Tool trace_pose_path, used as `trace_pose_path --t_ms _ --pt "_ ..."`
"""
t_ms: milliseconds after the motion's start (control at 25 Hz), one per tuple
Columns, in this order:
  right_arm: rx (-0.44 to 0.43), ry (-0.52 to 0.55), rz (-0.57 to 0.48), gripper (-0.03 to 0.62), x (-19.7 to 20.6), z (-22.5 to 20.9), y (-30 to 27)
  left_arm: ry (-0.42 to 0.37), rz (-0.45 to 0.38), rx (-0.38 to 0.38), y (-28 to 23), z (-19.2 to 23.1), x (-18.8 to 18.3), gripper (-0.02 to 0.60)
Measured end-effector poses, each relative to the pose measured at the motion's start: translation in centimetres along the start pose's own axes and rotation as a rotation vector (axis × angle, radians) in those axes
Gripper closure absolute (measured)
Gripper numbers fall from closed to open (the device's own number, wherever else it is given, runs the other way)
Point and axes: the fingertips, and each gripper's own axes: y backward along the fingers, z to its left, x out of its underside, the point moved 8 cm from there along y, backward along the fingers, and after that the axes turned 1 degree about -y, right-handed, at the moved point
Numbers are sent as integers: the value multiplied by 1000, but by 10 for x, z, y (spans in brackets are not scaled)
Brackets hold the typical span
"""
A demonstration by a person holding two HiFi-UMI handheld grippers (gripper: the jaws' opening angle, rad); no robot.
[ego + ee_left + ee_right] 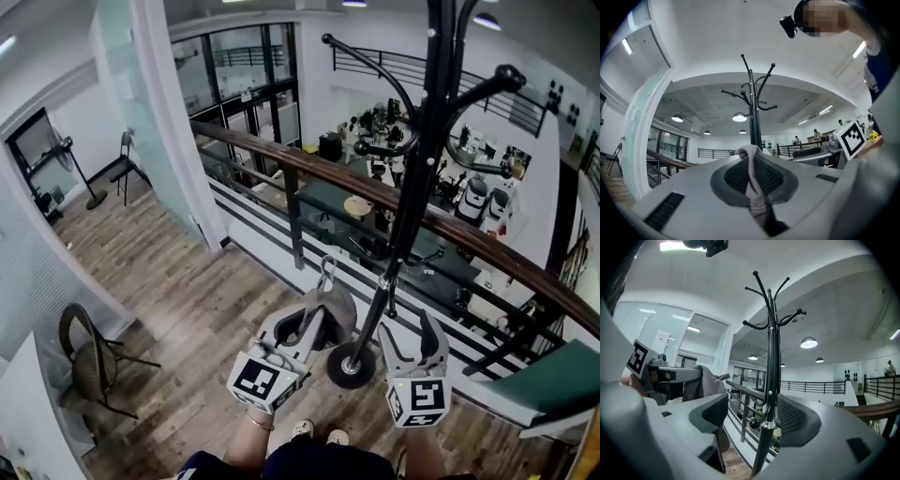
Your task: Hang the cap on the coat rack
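A grey-brown cap (pixel 336 309) is bunched between the jaws of my left gripper (pixel 317 317), which is shut on its fabric (pixel 751 174). The black coat rack (pixel 427 141) stands right in front of me, with its round base (pixel 351 367) on the wooden floor and its curved hooks (pixel 752 96) high above. My right gripper (pixel 412 334) is open just right of the pole. In the right gripper view the pole (pixel 771 380) runs through the gap between the pads without touching them. The cap (pixel 706 380) shows at that view's left.
A wooden handrail (pixel 375 187) on a black balcony railing runs diagonally behind the rack, with an office floor below it. A round-backed chair (pixel 89 361) stands at the left by a glass wall. My shoes (pixel 317 433) are near the rack's base.
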Motion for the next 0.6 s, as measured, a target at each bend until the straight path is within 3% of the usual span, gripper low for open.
trace_pose_path --t_ms 600 --pt "10 6 -116 279 -50 -5 -23 -73 -205 109 -19 16 -91 560"
